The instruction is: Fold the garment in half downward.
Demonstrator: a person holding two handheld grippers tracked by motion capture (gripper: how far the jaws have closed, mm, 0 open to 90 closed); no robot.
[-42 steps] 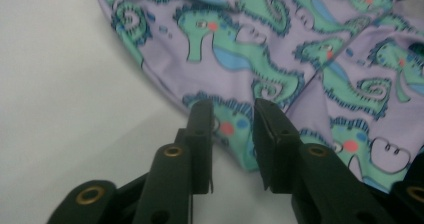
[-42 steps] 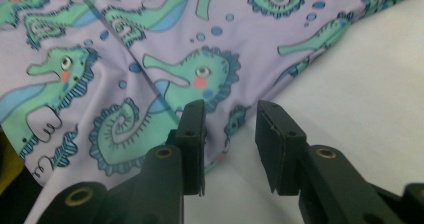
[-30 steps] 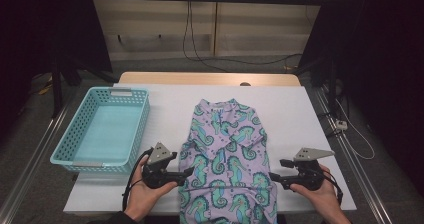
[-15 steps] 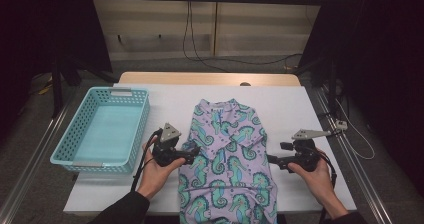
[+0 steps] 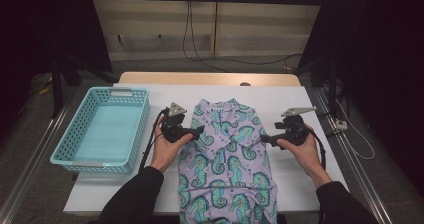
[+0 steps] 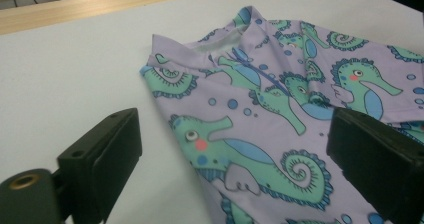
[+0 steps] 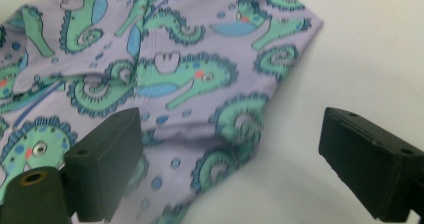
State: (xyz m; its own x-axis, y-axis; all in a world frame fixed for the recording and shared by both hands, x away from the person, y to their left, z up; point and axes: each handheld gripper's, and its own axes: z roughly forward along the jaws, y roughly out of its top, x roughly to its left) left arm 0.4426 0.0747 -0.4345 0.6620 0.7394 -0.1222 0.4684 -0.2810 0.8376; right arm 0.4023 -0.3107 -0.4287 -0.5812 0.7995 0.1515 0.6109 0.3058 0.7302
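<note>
Lilac garment (image 5: 225,159) with teal seahorses lies flat, folded narrow, on table (image 5: 310,99)

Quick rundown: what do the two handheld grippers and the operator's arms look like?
Both the left gripper and the right gripper are black, each with two blocky black jaws, a grey three-cornered plate on top and a black trailing cable. The person wears dark long sleeves; hands bare.
</note>
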